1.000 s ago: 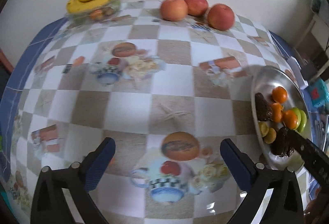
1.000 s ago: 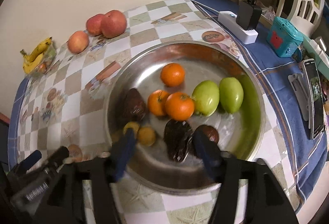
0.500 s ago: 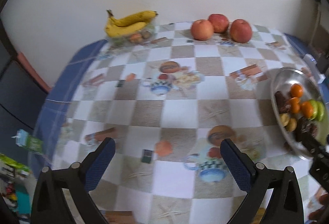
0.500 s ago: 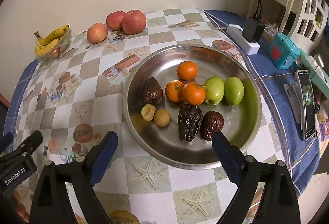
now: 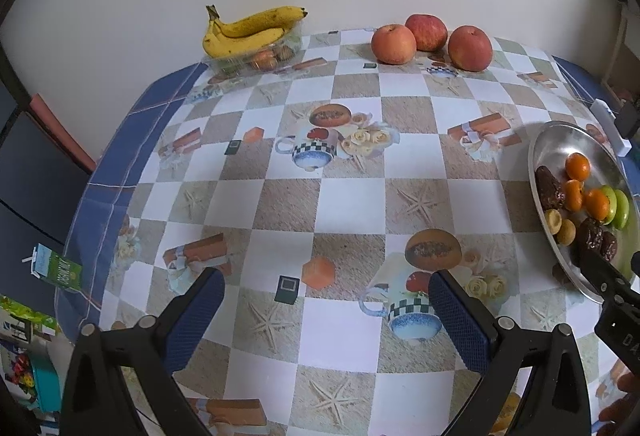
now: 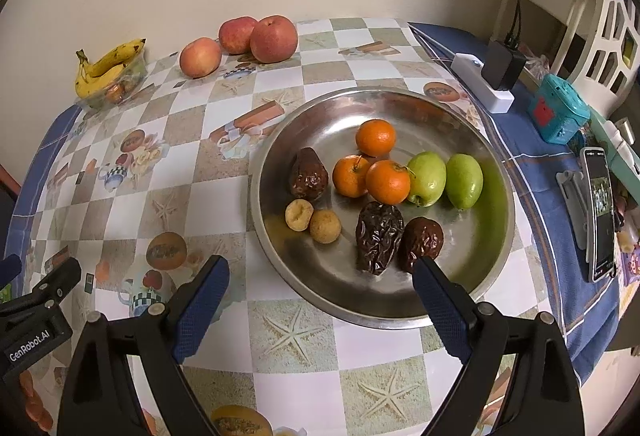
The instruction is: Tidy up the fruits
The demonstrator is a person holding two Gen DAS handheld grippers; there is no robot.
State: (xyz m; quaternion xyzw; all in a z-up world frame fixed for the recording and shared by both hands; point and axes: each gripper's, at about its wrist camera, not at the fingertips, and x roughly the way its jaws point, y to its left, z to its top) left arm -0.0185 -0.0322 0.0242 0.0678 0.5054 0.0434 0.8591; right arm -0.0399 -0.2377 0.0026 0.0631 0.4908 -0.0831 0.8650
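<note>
A steel plate (image 6: 400, 115) holds three oranges (image 6: 387, 181), two green fruits (image 6: 464, 181), three dark wrinkled dates (image 6: 378, 236) and two small yellow fruits (image 6: 325, 226). My right gripper (image 6: 320, 268) hangs open over the plate's near rim, nothing between its fingers. My left gripper (image 5: 325, 278) is open above the checked tablecloth, left of the plate (image 5: 560, 139). Three apples (image 5: 428, 31) and a banana bunch (image 5: 252, 29) on a clear tub sit at the far edge by the wall.
Right of the plate lie a white power strip with a black plug (image 6: 500, 75), a teal box (image 6: 558, 107) and a phone on a stand (image 6: 598, 211). The table's left edge drops off beside a green carton (image 5: 56, 268).
The right gripper's jaws widened from around the dark dates and drew back toward the plate's near rim. The left gripper pulled back and up, so more of the table shows.
</note>
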